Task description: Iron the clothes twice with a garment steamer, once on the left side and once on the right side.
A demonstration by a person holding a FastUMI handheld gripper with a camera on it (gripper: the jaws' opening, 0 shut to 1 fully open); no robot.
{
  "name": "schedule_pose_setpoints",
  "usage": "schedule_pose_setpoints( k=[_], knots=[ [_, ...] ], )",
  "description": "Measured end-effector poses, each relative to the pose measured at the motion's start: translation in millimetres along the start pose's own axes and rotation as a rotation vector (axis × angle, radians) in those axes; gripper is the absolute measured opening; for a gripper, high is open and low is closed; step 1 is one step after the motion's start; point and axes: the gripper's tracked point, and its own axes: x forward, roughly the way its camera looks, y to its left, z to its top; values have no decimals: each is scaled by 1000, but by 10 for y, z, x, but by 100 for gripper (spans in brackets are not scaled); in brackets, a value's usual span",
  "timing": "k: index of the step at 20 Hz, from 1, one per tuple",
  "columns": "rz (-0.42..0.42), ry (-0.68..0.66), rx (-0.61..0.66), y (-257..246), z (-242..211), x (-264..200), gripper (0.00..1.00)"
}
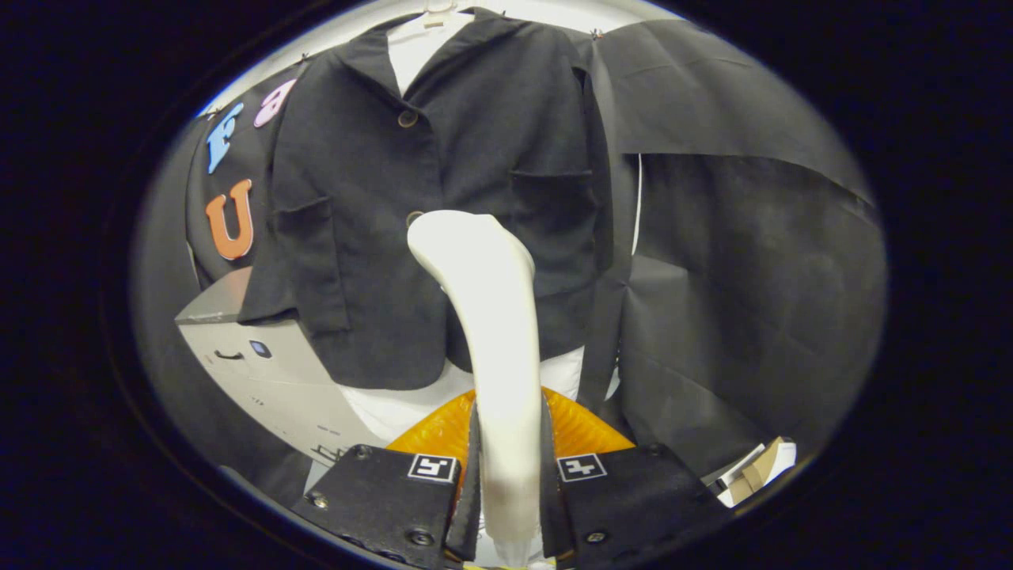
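Your gripper (510, 443) is clamped on the white garment steamer (491, 317) — both fingers press its handle — and its head sits at the dark jacket (443, 182) hanging just beyond, near the centre buttons.

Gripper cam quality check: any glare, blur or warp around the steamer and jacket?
Gripper view: strong fisheye bend at the edges; the cream plastic steamer handle, clamped in the tool, is bright and slightly soft near the fingers; the dark buttoned jacket is evenly lit, pockets and buttons readable, no glare.
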Motion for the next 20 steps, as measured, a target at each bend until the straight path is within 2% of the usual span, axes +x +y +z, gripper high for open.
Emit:
schedule_pose_setpoints(
  k=[13, 20],
  knots=[
    [-3, -77, 11, 544, -575, -2013, 33],
    [68, -134, -38, 864, -899, -2812, 33]
  ],
)
